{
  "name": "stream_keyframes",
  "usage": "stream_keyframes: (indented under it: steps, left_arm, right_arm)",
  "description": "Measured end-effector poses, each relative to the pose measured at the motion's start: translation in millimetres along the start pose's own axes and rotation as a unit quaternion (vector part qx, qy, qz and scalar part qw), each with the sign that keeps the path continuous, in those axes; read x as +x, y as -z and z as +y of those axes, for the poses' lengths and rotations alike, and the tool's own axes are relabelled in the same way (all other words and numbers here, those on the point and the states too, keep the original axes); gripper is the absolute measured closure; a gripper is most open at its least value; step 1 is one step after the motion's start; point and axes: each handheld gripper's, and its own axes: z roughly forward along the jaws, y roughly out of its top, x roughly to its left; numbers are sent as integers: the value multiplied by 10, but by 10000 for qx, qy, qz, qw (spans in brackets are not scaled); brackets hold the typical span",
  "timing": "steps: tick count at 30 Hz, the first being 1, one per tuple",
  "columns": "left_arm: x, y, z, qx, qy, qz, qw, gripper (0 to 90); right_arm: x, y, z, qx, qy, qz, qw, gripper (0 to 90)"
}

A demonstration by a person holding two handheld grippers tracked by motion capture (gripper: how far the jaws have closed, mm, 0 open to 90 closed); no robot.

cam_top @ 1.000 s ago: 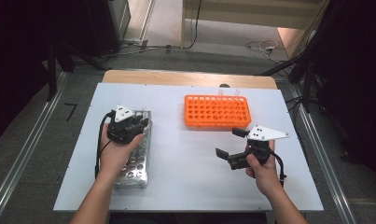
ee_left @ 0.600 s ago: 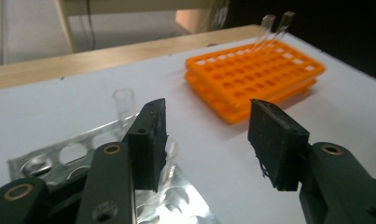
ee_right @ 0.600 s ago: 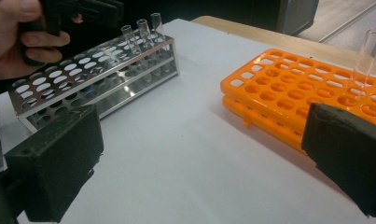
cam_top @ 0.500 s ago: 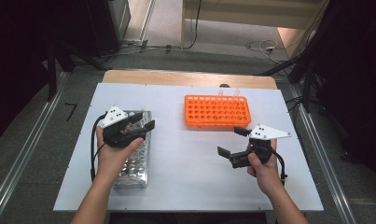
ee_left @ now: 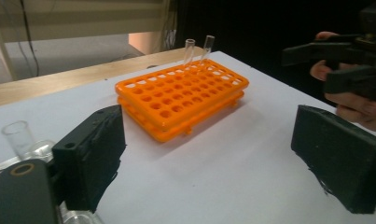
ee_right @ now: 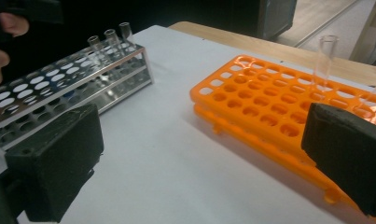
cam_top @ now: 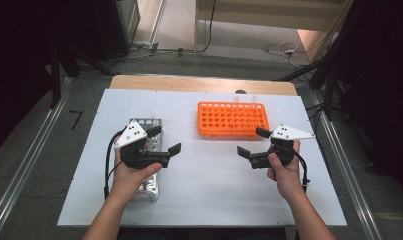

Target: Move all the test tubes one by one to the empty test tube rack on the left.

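Hovering over the metal rack (cam_top: pixel 148 150) on the white counter (cam_top: pixel 204 200), the left tool (cam_top: pixel 165 140) had just been opening its jaws, nothing between them. The right tool (cam_top: pixel 249 142) waited with jaws apart, empty, near the orange rack (cam_top: pixel 232 119), where two glass tubes (ee_left: pixel 198 48) stood in the far row. A good pick would probably need jaws squared around one tube, then a straight lift.

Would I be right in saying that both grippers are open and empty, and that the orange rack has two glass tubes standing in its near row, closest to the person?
Not quite: the two glass tubes stand in the far row of the orange rack, away from the person, as the high view shows. The rest holds: the left gripper and right gripper are both open and empty.
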Motion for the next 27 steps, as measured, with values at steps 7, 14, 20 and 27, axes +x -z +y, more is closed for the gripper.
stream_keyframes:
  steps: [7, 14, 20, 27]
  left_arm:
    - [-42, 3, 7, -25, 32, -169, 9998, 0]
    - [-72, 1, 6, -25, 31, -310, 9995, 0]
    - [-89, -5, 5, -34, 21, -310, 9995, 0]
    - [-70, 6, 5, -30, 77, -254, 9996, 0]
  right_arm:
    - [-248, -95, 49, 38, -147, -233, 9996, 0]
    - [-447, -240, 150, 119, -220, -430, 9988, 0]
    - [-647, -417, 196, 227, -289, -600, 9975, 0]
    - [-948, -570, 194, 216, -632, -1072, 9920, 125]
